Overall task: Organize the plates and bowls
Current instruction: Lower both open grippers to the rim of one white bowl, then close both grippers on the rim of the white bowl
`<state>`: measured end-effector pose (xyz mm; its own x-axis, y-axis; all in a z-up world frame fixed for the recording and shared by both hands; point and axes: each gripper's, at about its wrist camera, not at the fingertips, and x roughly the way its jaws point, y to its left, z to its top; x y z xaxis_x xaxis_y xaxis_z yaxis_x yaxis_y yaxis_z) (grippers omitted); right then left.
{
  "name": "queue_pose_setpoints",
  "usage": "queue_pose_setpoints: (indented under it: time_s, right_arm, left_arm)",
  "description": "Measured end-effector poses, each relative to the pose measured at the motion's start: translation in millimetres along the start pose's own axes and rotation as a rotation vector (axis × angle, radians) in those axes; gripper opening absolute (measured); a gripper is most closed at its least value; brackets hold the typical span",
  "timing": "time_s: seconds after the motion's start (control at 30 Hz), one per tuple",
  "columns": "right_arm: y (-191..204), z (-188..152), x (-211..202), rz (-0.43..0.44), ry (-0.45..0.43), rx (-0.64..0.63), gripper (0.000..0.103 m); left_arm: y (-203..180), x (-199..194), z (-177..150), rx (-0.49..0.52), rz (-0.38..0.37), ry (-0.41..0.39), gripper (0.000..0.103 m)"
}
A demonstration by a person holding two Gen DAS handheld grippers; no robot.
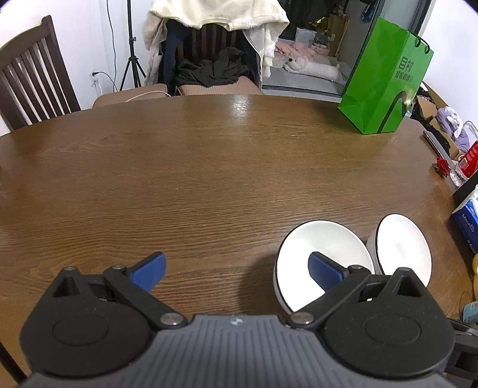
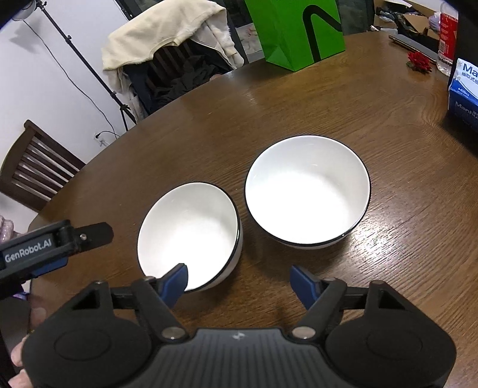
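Observation:
Two white bowls with thin black rims stand side by side on the brown wooden table (image 2: 388, 238). The nearer bowl (image 2: 191, 232) is on the left and the farther bowl (image 2: 307, 191) on the right. My right gripper (image 2: 239, 283) is open just above the nearer bowl's front rim. Its left fingertip (image 2: 176, 283) is over the bowl's inside and the other is outside, neither pad pressing. In the left wrist view both bowls (image 1: 322, 247) (image 1: 403, 247) sit low on the right. My left gripper (image 1: 237, 270) is open and empty over bare table, left of the bowls.
A green paper bag (image 2: 295, 29) stands at the table's far side. A blue tissue pack (image 2: 463, 89), a red-labelled bottle (image 2: 448, 32) and a red flower (image 2: 419, 61) line the right edge. Chairs (image 1: 33, 77), one draped with clothes (image 1: 215, 18), and a tripod (image 1: 131, 59) stand behind the table.

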<state>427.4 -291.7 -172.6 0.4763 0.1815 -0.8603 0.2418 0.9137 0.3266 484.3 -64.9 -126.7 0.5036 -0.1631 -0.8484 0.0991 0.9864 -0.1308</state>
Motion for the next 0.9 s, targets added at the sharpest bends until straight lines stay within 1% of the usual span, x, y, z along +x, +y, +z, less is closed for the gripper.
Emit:
queue_pose_setpoints:
  time_s: [0.07, 0.13, 0.2, 0.27, 0.3, 0.4, 0.47, 0.6, 0.67, 0.7, 0.73, 0.83, 0.9]
  right_arm:
    - [1.2, 1.2, 3.5, -0.016, 0.001, -0.003, 0.065]
    - [1.2, 2.0, 7.1, -0.021, 0.005, 0.006, 0.062]
    - [1.8, 3.6, 11.7, -0.034, 0.006, 0.017, 0.059]
    - [2.0, 5.4, 16.5, -0.046, 0.011, 0.027, 0.053]
    - [2.3, 6.2, 19.4, -0.051, 0.014, 0.032, 0.052]
    - [4.4, 7.5, 28.4, -0.074, 0.027, 0.028, 0.046]
    - [4.5, 8.0, 32.5, -0.067, 0.032, 0.036, 0.042]
    - [6.9, 8.4, 38.9, -0.073, 0.034, 0.026, 0.038]
    - [8.9, 10.1, 42.4, -0.076, 0.038, 0.025, 0.036]
    - [8.1, 10.8, 43.5, -0.078, 0.041, 0.024, 0.036]
    - [7.8, 11.3, 44.9, -0.079, 0.044, 0.026, 0.036]
    - [7.7, 12.6, 48.4, -0.072, 0.047, 0.030, 0.029]
    - [8.2, 13.8, 50.2, -0.062, 0.047, 0.030, 0.023]
  left_arm:
    - [-0.9, 4.1, 0.6, 0.005, -0.010, 0.008, 0.103]
    - [-3.2, 10.4, 1.9, 0.015, -0.015, 0.020, 0.102]
    - [-5.8, 16.9, 3.0, 0.027, -0.022, 0.032, 0.100]
    - [-9.2, 24.0, 2.5, 0.038, -0.024, 0.046, 0.097]
    - [-10.3, 28.0, 2.7, 0.041, -0.028, 0.051, 0.095]
    - [-13.8, 38.9, 3.8, 0.044, -0.036, 0.073, 0.085]
    - [-15.9, 44.2, 3.7, 0.047, -0.039, 0.084, 0.078]
    - [-19.5, 50.5, 2.9, 0.049, -0.061, 0.098, 0.070]
    - [-21.1, 53.0, 3.4, 0.050, -0.072, 0.106, 0.058]
    - [-21.9, 54.1, 3.7, 0.054, -0.072, 0.109, 0.056]
    - [-22.8, 55.2, 3.7, 0.059, -0.071, 0.110, 0.051]
    - [-23.3, 58.9, 3.6, 0.058, -0.079, 0.124, 0.036]
    - [-25.1, 61.0, 4.2, 0.064, -0.074, 0.132, 0.035]
